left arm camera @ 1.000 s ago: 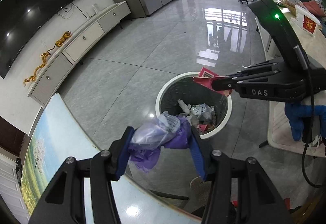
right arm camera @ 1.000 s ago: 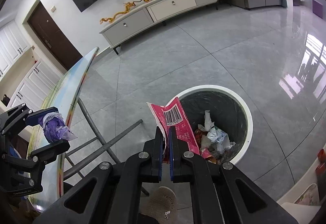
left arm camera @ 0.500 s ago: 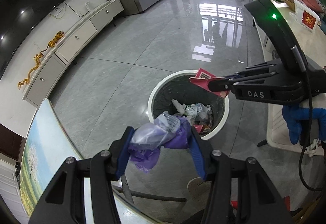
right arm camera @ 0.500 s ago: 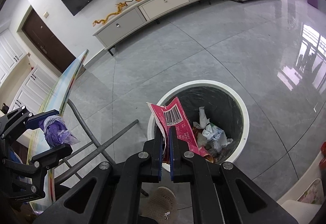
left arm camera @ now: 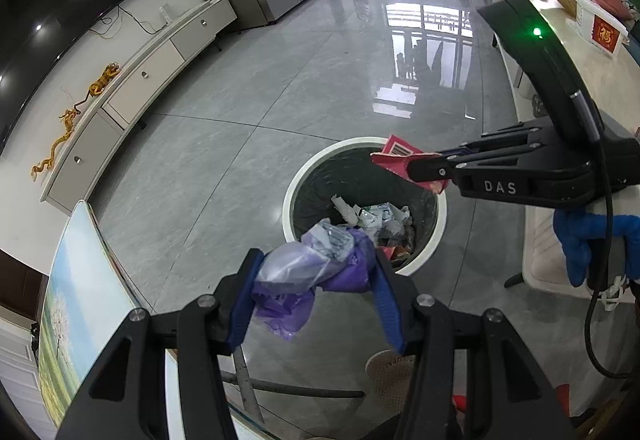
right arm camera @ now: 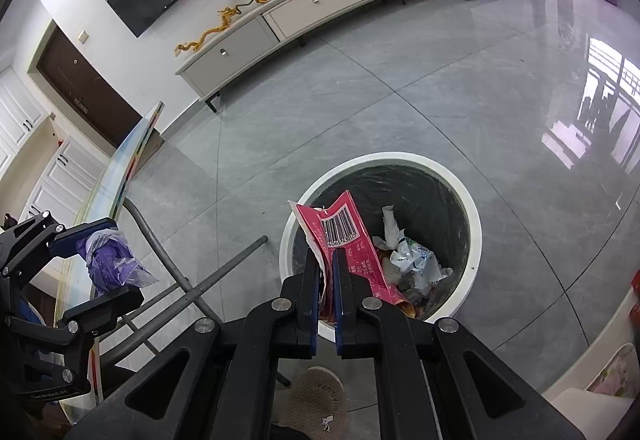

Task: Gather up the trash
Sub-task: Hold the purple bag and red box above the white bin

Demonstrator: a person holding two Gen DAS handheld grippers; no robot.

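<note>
Two grippers [left arm camera: 316, 296] [right arm camera: 326, 268] clamp purple bag [left arm camera: 308, 272], red wrapper [right arm camera: 344, 236] over trash-filled bin [right arm camera: 476, 232].

Black right gripper [left arm camera: 400, 163] with blue pads, silver screws, "DAS" lettering, green light, black cable; blue glove [left arm camera: 580, 240].
</note>
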